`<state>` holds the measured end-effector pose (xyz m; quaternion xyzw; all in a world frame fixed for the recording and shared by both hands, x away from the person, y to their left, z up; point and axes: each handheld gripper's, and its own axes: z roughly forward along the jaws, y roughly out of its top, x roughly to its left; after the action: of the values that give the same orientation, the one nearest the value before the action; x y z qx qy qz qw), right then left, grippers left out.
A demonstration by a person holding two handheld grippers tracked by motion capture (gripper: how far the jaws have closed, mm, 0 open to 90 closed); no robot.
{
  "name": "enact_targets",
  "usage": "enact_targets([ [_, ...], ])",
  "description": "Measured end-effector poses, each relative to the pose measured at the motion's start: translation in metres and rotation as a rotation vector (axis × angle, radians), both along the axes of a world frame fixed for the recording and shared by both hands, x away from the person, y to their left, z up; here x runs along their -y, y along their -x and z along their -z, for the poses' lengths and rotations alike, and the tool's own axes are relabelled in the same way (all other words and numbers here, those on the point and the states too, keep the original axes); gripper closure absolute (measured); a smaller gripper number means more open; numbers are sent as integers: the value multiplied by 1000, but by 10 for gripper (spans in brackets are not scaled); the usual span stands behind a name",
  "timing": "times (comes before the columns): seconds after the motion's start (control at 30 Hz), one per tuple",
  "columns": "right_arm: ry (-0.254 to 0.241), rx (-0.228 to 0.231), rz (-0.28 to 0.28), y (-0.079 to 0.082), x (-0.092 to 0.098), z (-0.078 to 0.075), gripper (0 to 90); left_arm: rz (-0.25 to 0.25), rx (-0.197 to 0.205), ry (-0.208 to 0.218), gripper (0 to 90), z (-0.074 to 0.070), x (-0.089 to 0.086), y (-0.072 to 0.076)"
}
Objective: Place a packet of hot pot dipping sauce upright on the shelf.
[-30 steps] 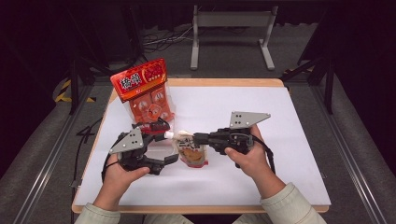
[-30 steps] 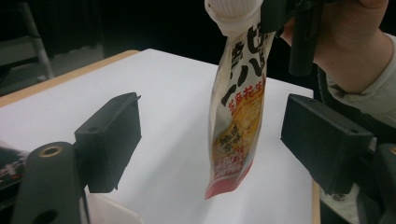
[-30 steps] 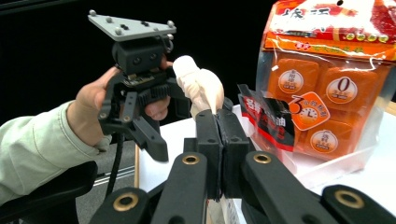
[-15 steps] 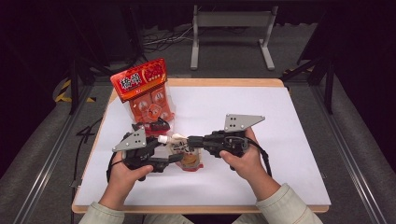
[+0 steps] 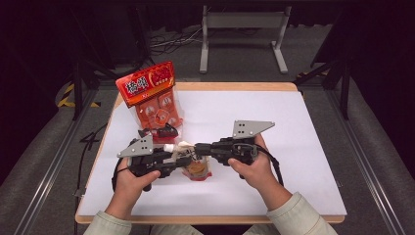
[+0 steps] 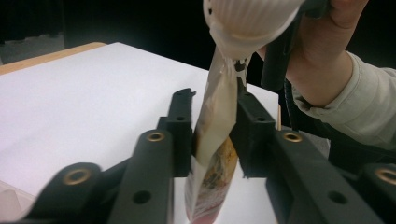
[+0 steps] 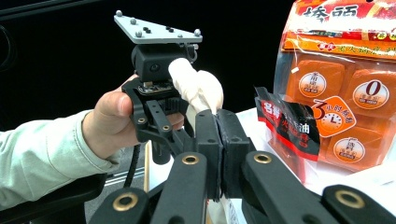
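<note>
Dangling packet — crumpled white top, orange-printed body

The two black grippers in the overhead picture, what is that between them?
A small snack packet, its pale twisted top stretched between the left gripper and the right gripper; the high view shows it.

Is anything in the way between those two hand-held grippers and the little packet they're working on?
Nothing visible. The right hand-held gripper is shut on the small packet's top, and the left hand-held gripper has just been closing on it lower down.
</note>
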<state>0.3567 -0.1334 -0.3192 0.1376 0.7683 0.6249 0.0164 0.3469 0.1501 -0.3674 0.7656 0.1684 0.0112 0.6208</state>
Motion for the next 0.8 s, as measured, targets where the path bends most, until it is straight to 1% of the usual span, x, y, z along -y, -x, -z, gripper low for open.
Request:
enact_targets([
  [0.17,-6,5,1,0,1,0,885,19,15,-9,831,-2,-1,1],
  [0.27,-3,13,3,1,0,0,882,29,15,-11,852,-4,-2,1],
  [0.4,1,18,5,1,0,0,874,39,19,-25,870,-6,-2,2],
  [0.43,4,22,8,1,0,-1,864,41,25,-33,874,-7,-3,1],
  [0.57,23,27,28,4,1,-2,809,39,27,-58,880,-10,-3,1],
  [0.6,27,30,31,4,1,-2,796,39,34,-66,881,-11,-3,0],
  [0.67,16,25,32,5,3,-3,763,39,43,-76,882,-13,-4,0],
  [0.8,-7,11,48,6,11,-6,678,28,44,-73,884,-18,-9,-1],
])
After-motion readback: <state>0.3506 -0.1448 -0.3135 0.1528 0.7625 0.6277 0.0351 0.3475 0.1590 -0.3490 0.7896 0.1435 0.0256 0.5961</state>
